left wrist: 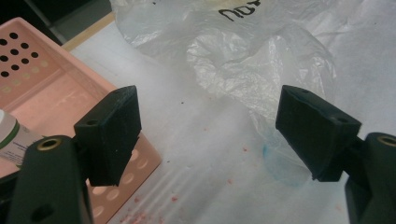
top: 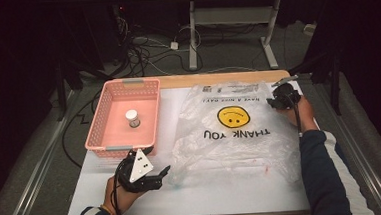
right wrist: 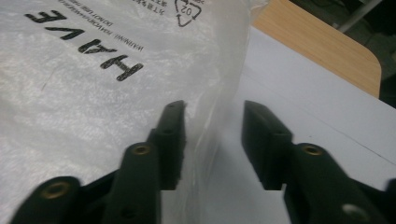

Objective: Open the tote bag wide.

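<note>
A clear plastic bag [top: 235,130] with a yellow smiley and "THANK YOU" lies flat in the middle of the table. My right gripper [top: 273,101] sits at the bag's far right edge. In the right gripper view its jaws stand apart [right wrist: 212,140] with the bag's edge [right wrist: 219,107] between them, the pads not pressing on it. My left gripper [top: 161,175] rests at the bag's near left corner, open wide [left wrist: 212,135]. A crumpled part of the bag [left wrist: 252,51] lies just beyond its right jaw. A small white bottle [top: 132,118] stands in the pink basket [top: 99,128].
The basket [left wrist: 42,88] sits close on the left of my left gripper, with the bottle [left wrist: 9,140] at that view's edge. A white sheet [top: 224,195] covers the table, and the wooden top [right wrist: 317,42] shows at the far edge. Cables and desk legs lie on the floor beyond.
</note>
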Demonstrator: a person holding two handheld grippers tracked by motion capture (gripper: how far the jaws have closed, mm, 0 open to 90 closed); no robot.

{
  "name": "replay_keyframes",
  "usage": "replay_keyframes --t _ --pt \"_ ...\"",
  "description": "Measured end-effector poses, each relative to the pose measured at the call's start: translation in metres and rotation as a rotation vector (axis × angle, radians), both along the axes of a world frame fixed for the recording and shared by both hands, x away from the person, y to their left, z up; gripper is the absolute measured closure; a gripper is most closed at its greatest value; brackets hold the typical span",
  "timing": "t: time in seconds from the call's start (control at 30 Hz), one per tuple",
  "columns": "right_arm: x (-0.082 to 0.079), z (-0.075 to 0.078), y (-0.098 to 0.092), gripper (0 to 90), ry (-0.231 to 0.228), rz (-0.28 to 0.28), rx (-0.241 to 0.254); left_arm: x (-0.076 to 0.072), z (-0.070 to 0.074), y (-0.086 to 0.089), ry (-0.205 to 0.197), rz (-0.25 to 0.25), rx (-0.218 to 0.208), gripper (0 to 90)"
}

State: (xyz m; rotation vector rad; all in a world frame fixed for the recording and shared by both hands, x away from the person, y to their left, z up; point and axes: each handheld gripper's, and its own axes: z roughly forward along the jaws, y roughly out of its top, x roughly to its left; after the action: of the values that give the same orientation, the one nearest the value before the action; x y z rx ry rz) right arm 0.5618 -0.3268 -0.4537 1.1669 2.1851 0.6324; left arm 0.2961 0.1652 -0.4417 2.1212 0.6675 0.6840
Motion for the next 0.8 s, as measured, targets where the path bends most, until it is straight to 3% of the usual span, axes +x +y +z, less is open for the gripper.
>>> replay_keyframes --t 0.03,0.13,0.27,0.4,0.5,0.53,0.57,0.63,0.8 --pt "0.001 0.0 0.001 71.7 -0.012 -0.004 -0.005 -0.002 0.001 0.0 -0.019 0.003 -0.001 22.1" --pt "0.004 -0.002 0.002 76.6 -0.027 -0.016 -0.026 -0.003 0.001 0.001 -0.025 0.005 -0.009 22.4" --pt "0.013 -0.008 0.004 88.4 0.003 -0.034 -0.02 -0.001 0.0 0.001 -0.019 0.001 -0.009 22.4" --pt "0.015 -0.008 0.003 90.0 0.011 -0.041 -0.021 0.002 -0.001 0.001 -0.013 -0.008 -0.008 22.4" --pt "0.013 -0.004 -0.009 90.0 -0.002 -0.132 -0.051 0.003 -0.001 0.0 -0.016 -0.012 -0.006 22.5" --pt "0.013 -0.004 -0.009 90.0 -0.002 -0.132 -0.051 0.003 -0.001 0.001 -0.016 -0.014 -0.006 22.5" --pt "0.01 -0.002 -0.021 90.0 0.007 -0.2 -0.023 0.004 -0.001 0.001 -0.018 -0.015 -0.005 22.6" --pt "0.005 -0.001 -0.032 90.0 0.019 -0.254 -0.005 0.004 0.0 0.003 -0.02 -0.015 0.0 22.6" --pt "-0.018 0.005 -0.049 90.0 0.041 -0.295 0.008 0.005 0.001 0.006 -0.023 -0.014 0.001 22.6"
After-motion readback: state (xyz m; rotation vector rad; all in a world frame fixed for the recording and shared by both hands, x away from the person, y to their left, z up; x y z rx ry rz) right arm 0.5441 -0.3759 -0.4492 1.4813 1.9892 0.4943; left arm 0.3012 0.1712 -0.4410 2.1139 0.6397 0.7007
